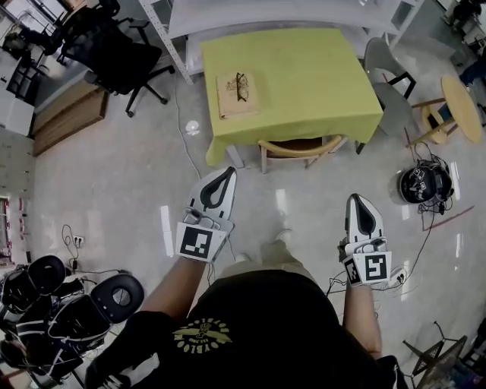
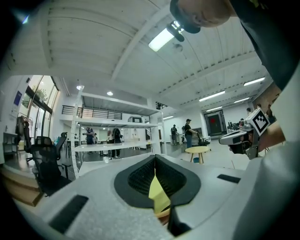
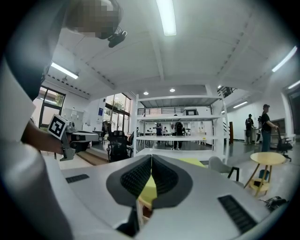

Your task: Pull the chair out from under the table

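A wooden chair (image 1: 298, 147) is tucked under the table with the yellow-green cloth (image 1: 304, 83); only its curved back rail and legs show at the table's near edge. My left gripper (image 1: 228, 173) hangs in the air short of the table's near left corner, jaws shut and empty. My right gripper (image 1: 358, 199) floats to the right, nearer to me than the chair, also shut with nothing in it. In the left gripper view a strip of the yellow cloth (image 2: 158, 197) shows between the closed jaws, and the right gripper view shows the table (image 3: 149, 191) the same way.
A book with glasses on it (image 1: 237, 94) lies on the table. A grey chair (image 1: 386, 76) and a round wooden stool (image 1: 459, 108) stand to the right, a black helmet with cables (image 1: 424, 184) on the floor. A black office chair (image 1: 114, 53) and white shelving (image 1: 273, 15) stand beyond.
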